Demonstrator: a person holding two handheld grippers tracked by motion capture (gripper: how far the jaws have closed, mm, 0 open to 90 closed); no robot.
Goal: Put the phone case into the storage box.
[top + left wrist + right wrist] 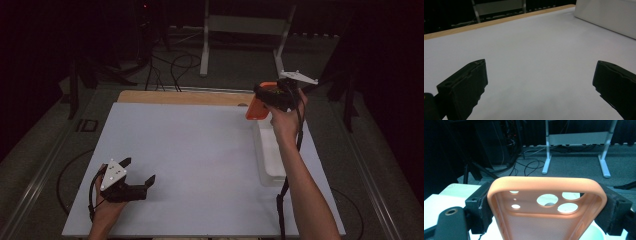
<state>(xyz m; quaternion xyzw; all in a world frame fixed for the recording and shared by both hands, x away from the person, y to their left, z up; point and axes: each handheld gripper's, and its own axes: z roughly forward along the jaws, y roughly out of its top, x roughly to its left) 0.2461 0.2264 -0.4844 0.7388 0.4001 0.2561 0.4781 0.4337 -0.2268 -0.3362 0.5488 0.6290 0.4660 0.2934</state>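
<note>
Above the far end of the white tray point(270, 165), the right gripper point(264, 100) clamps the orange phone case point(546, 202) across its width, so keep that squeeze even while carrying it; the left gripper point(138, 171) rests open on the table point(200, 150)

I find no lettering, brand, number or sign that I can read. The orange phone case point(546, 205) clamped in my right tool point(546, 207) bears no print on the side facing me, and the pale worktop point(529, 57) ahead of my left tool point(540, 87) is unmarked.
</note>
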